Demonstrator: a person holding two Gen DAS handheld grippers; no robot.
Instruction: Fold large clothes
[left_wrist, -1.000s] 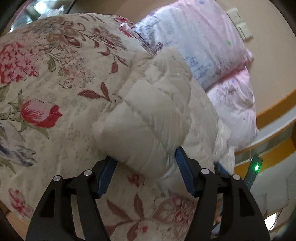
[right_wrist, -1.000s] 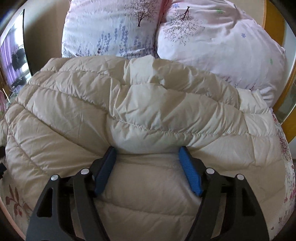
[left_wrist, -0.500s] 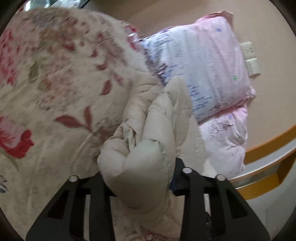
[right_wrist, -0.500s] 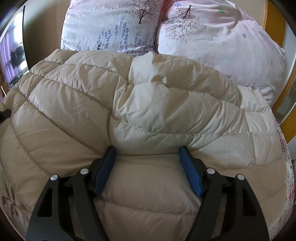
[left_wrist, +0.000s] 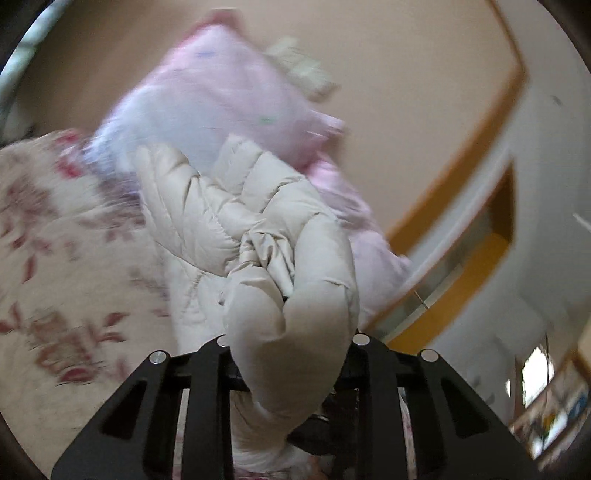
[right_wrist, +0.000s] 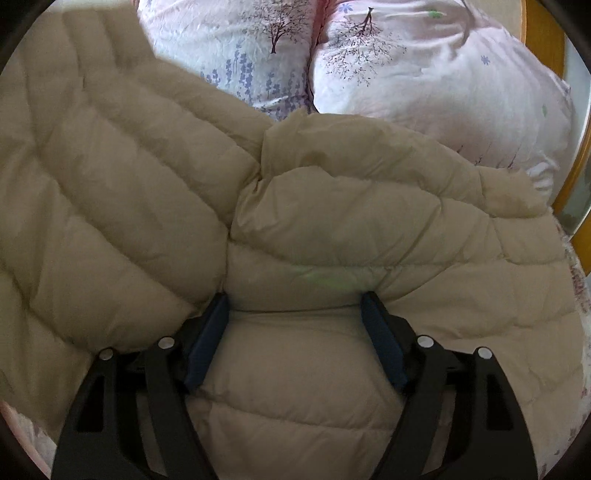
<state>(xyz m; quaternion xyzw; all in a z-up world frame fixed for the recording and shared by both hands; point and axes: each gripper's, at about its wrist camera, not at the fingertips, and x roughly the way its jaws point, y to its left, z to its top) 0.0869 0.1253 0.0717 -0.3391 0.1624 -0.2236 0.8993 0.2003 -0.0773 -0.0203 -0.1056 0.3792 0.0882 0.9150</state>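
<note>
A cream quilted down jacket (right_wrist: 332, 229) lies spread over the bed and fills the right wrist view. My right gripper (right_wrist: 295, 314) is open, its blue pads on either side of a puffy fold, resting on the jacket. In the left wrist view my left gripper (left_wrist: 291, 332) is shut on a bunched part of the jacket (left_wrist: 295, 295) and holds it lifted above the bed. The pads are hidden by the fabric. The rest of the jacket (left_wrist: 207, 214) hangs away toward the pillows.
Two pink floral pillows (right_wrist: 424, 85) lean at the head of the bed behind the jacket. A floral bedspread (left_wrist: 55, 240) covers the bed. A wooden headboard edge (right_wrist: 576, 173) is at the right; a beige wall (left_wrist: 406, 92) stands behind.
My left gripper has closed on the jacket part and lifted it up, tilting toward the wall. More of the jacket has come over at the left of the right wrist view. The right gripper stays put.
</note>
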